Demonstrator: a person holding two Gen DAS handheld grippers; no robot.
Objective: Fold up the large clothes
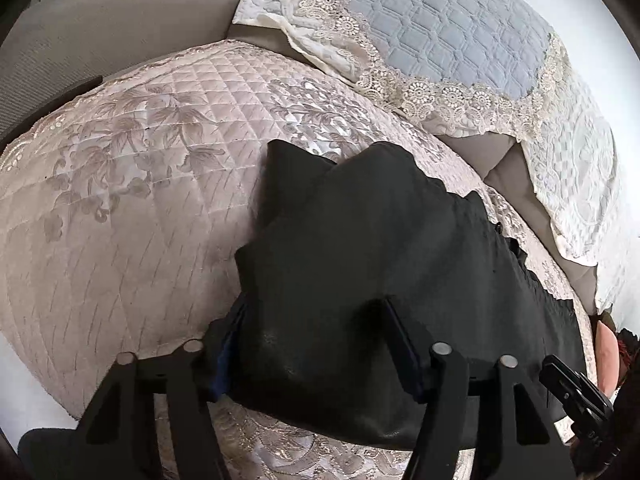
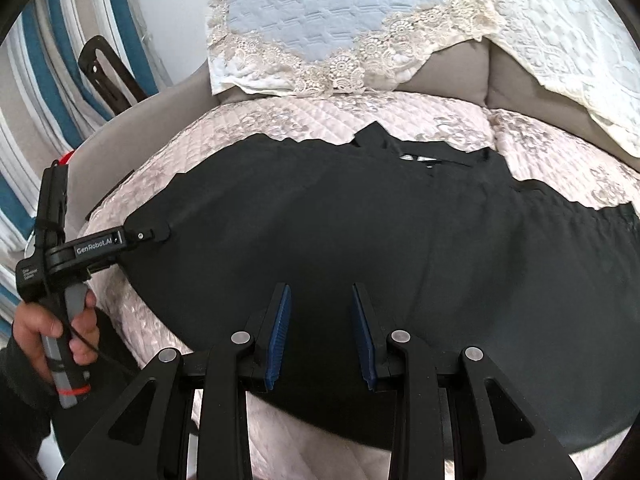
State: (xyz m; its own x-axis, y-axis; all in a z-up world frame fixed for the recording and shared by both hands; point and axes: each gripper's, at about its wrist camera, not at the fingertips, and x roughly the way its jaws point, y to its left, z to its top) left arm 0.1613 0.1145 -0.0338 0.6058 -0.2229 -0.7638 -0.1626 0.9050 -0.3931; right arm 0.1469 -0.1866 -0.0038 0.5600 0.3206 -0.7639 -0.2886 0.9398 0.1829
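Note:
A large black garment [image 2: 320,208] lies spread across a pink quilted cover [image 2: 280,116] on a sofa seat. In the right wrist view, my right gripper [image 2: 320,288] hovers open over the garment's near edge, with nothing gripped between its blue pads [image 2: 280,332]. My left gripper [image 2: 148,234] sits at the garment's left edge, held by a person's hand [image 2: 76,328]. In the left wrist view, a thick bunch of the black garment [image 1: 360,220] fills the gap of the left gripper [image 1: 314,300] and touches both pads; its folded lower edge hangs over the gripper's crossbar.
A grey-blue quilted throw with lace trim [image 2: 312,4] drapes the sofa back, with a white lace one [image 2: 580,40] to the right. The beige armrest [image 1: 100,28] curves along the left. Blue and white striped fabric [image 2: 24,140] hangs beyond the left arm.

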